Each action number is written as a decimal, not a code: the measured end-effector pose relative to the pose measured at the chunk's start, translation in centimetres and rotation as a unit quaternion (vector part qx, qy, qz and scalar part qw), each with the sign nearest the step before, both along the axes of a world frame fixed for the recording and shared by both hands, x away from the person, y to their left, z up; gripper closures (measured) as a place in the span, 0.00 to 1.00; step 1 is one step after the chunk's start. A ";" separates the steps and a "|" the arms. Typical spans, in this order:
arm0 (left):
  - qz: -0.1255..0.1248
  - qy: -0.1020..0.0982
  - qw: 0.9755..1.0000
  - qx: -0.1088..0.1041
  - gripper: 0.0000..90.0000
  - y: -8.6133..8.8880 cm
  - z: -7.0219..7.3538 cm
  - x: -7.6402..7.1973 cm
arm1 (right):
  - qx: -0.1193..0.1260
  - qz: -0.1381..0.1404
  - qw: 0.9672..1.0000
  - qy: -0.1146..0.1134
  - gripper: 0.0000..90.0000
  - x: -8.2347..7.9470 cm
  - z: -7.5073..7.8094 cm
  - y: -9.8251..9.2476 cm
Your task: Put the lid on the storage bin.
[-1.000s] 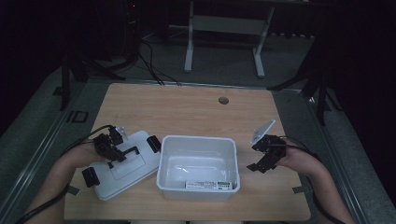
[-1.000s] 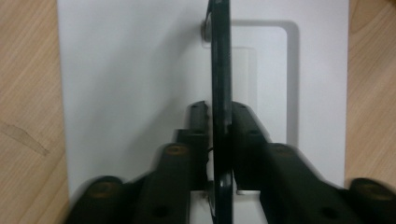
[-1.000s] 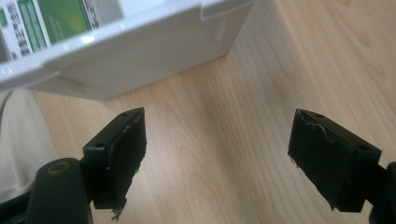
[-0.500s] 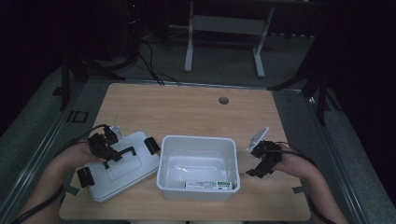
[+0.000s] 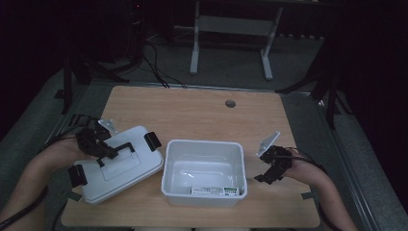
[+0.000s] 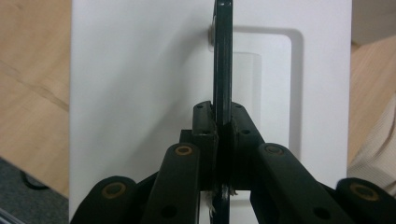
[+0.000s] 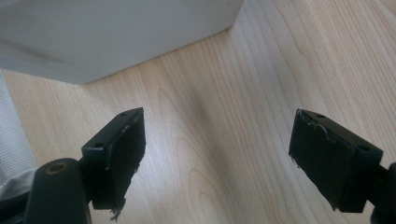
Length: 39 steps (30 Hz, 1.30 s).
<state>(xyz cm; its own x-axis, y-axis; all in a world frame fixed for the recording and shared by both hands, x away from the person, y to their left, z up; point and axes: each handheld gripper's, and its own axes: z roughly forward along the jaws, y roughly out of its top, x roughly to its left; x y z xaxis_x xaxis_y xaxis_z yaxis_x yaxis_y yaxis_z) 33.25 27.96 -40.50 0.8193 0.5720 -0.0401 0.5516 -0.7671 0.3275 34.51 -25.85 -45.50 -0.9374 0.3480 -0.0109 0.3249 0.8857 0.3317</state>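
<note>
The left tongs (image 5: 107,150) clamp the black handle (image 6: 222,70) of the white rectangular lid (image 5: 118,166), black latches at 2 and 8 o'clock; the right tongs (image 5: 270,174) gape.

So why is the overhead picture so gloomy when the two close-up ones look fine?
In the high view only the table catches light; the floor behind falls to black. The left gripper view is bright, its lid near white, the handle sharp. The right gripper view shows soft shadow beside the box.
</note>
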 end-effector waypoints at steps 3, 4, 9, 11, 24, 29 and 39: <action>-0.002 -0.009 1.000 -0.009 0.94 0.0 1.3 -0.2 | 0.002 0.000 1.000 0.001 0.20 0.0 0.0 0.1; -0.005 -0.013 1.000 -0.010 0.94 -0.1 1.7 -0.2 | 0.001 0.000 1.000 0.001 0.20 0.0 0.0 0.1; -0.016 -0.026 1.000 -0.007 0.94 -0.6 3.6 -0.5 | 0.004 -0.002 1.000 0.007 0.20 0.0 -0.2 0.2; -0.020 -0.031 0.999 -0.003 0.94 -0.8 4.3 -0.5 | 0.004 -0.003 1.000 0.006 0.20 0.0 -0.1 0.2; -0.023 -0.063 0.998 -0.006 0.94 -1.2 8.1 -1.1 | 0.005 -0.006 1.000 0.007 0.20 0.0 -0.1 0.2; -0.028 -0.075 0.997 -0.006 0.94 -1.4 9.6 -1.3 | 0.009 -0.008 1.000 0.008 0.20 0.0 -0.1 0.3; -0.063 -0.074 0.995 -0.007 0.94 -4.2 10.5 -1.0 | 0.013 -0.006 1.000 0.009 0.20 0.0 -0.1 0.5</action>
<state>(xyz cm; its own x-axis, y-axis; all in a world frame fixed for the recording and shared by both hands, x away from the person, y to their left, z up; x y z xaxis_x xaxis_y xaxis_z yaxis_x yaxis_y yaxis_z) 32.22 23.76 -30.03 0.8817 0.4651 0.0795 0.3965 -0.8216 0.4095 34.51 -25.39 -45.57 -0.9330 0.3595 0.0145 0.3417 0.8728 0.3484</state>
